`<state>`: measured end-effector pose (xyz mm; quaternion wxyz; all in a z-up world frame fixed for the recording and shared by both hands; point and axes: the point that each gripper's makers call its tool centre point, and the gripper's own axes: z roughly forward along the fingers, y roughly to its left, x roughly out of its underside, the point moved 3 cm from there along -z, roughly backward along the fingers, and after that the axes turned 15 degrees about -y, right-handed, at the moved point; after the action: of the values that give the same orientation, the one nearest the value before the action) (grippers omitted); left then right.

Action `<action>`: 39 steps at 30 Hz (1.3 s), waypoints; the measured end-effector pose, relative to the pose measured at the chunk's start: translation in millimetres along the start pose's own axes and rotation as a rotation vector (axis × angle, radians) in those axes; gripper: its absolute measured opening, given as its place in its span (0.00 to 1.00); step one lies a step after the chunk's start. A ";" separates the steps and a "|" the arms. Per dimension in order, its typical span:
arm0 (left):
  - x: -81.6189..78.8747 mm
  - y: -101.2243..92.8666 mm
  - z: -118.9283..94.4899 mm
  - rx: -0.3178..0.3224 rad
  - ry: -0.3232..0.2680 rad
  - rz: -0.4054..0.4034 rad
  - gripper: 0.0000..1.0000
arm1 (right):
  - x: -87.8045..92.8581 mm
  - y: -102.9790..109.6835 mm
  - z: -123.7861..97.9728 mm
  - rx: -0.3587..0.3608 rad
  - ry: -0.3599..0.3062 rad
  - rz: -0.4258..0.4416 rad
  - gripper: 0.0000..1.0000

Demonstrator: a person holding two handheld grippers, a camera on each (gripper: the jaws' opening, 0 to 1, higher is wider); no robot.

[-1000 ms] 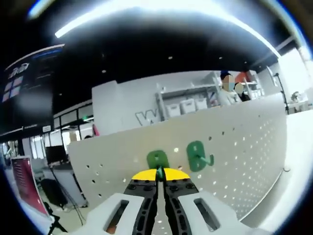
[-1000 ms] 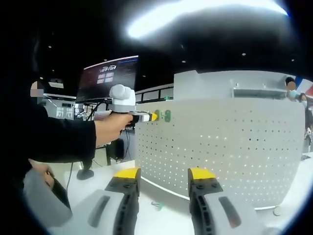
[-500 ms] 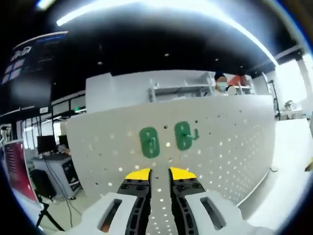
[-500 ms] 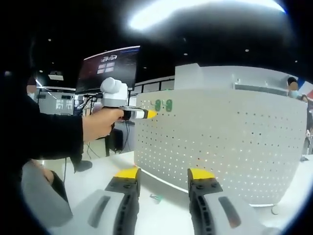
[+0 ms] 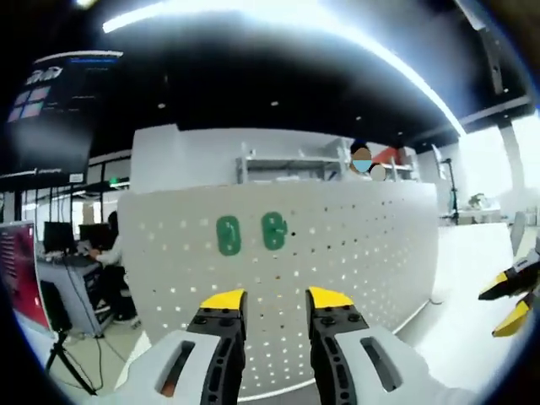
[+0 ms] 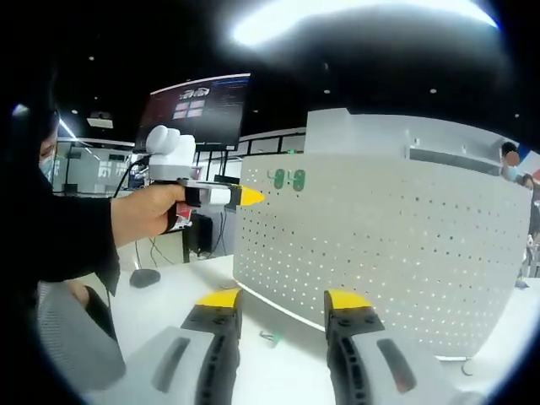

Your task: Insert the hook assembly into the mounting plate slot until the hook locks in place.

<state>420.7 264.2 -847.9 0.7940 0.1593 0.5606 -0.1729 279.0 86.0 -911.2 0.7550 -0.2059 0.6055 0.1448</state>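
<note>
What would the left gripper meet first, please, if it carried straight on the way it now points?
Most likely the white pegboard panel: the open left gripper points at its perforated face, below the two green hooks. The gap looks free, though depth is unclear.

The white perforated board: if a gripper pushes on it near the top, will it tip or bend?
The white perforated board stands upright and curved on the table, so it probably resists tipping. It looks thin, so its top near the green hooks may flex slightly.
</note>
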 end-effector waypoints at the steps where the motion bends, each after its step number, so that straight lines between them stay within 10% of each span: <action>1: -0.9 1.0 -3.5 0.000 0.000 -0.004 0.30 | 0.2 1.4 0.2 -0.005 0.003 -0.001 0.36; 25: 9.7 -63.6 -91.7 0.148 0.028 -0.043 0.38 | -2.6 11.9 -0.5 -0.047 0.049 -0.054 0.36; 39: 6.7 -83.6 -99.8 0.230 0.036 -0.120 0.45 | 26.4 24.1 60.7 -0.139 0.167 -0.056 0.36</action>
<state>301.6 233.8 -891.2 0.7486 0.2185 0.5596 -0.2804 325.6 135.7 -929.2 0.6897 -0.2857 0.6488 0.1476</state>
